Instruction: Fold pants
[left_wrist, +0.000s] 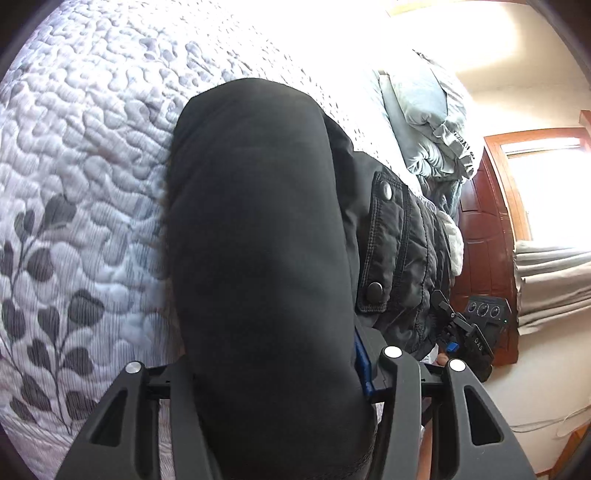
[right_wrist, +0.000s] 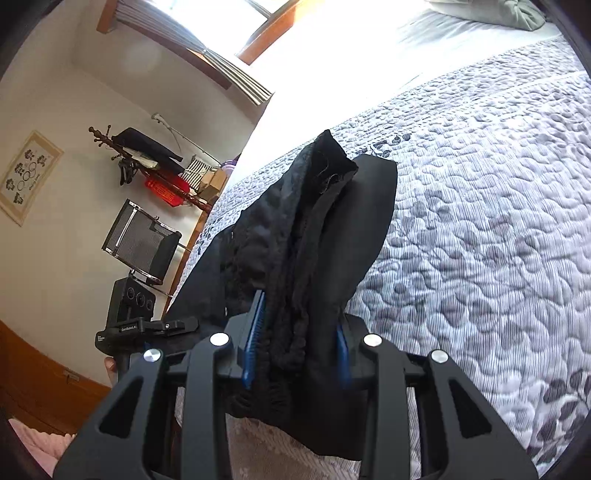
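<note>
We see both grippers angled down over the quilted bed (right_wrist: 480, 221). Left gripper (left_wrist: 273, 373): jaws about half open, clamped on a thick black fold of the pants (left_wrist: 258, 221). Right gripper (right_wrist: 295, 354): jaws narrower, blue pads (right_wrist: 255, 332) pinching the bunched pants, raised above the quilt.

The soft fabric pants (left_wrist: 258, 240) are plain black. The quilted bed cover (left_wrist: 92, 166) beneath is pale lilac-white with a pebbled stitch and dark grey leaf sprigs near its edge. The quilted snap-button jacket (left_wrist: 402, 258) is black, and the wooden door (left_wrist: 484, 240) reddish-brown.
</note>
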